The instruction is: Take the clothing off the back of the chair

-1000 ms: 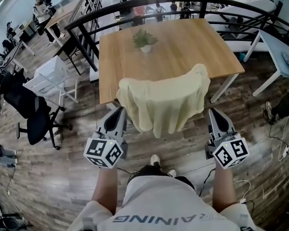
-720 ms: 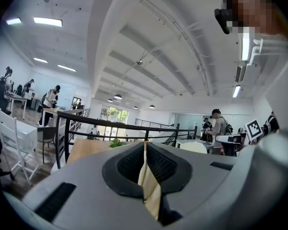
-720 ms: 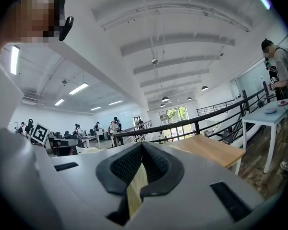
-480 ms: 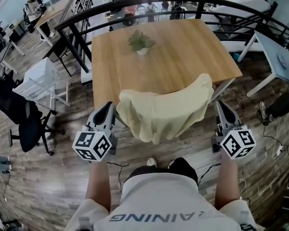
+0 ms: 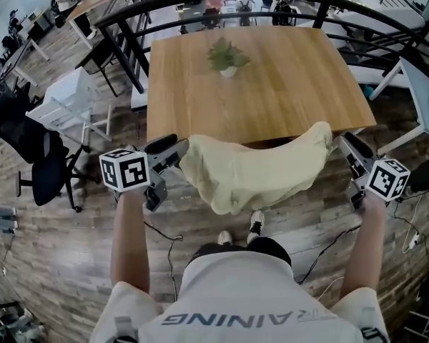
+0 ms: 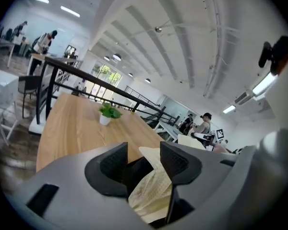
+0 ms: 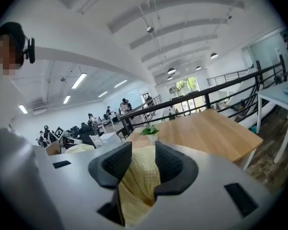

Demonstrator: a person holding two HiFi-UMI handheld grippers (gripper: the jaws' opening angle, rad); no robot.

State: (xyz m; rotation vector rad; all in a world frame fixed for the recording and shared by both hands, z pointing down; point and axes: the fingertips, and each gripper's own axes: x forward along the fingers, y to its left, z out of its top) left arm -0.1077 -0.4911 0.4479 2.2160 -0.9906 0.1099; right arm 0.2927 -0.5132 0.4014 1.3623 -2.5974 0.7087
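Note:
A pale yellow garment (image 5: 250, 174) hangs draped over the chair back at the near edge of the wooden table (image 5: 272, 84); the chair itself is hidden under it. My left gripper (image 5: 173, 148) is at the garment's left end with its jaws opening. In the left gripper view the cloth (image 6: 151, 186) lies between them against one pad, with a gap at the other. My right gripper (image 5: 347, 143) is at the right end, jaws also opening, and the cloth (image 7: 137, 181) fills the space between its pads.
A small potted plant (image 5: 227, 56) stands on the far half of the table. A black railing (image 5: 129, 45) runs behind the table. A black office chair (image 5: 39, 170) and a white stool (image 5: 71, 109) stand at the left, a white table (image 5: 425, 95) at the right. Cables lie on the floor.
Both grippers have moved forward from behind the chair to the two ends of the garment. Their jaws, shut before, now stand apart with cloth between them.

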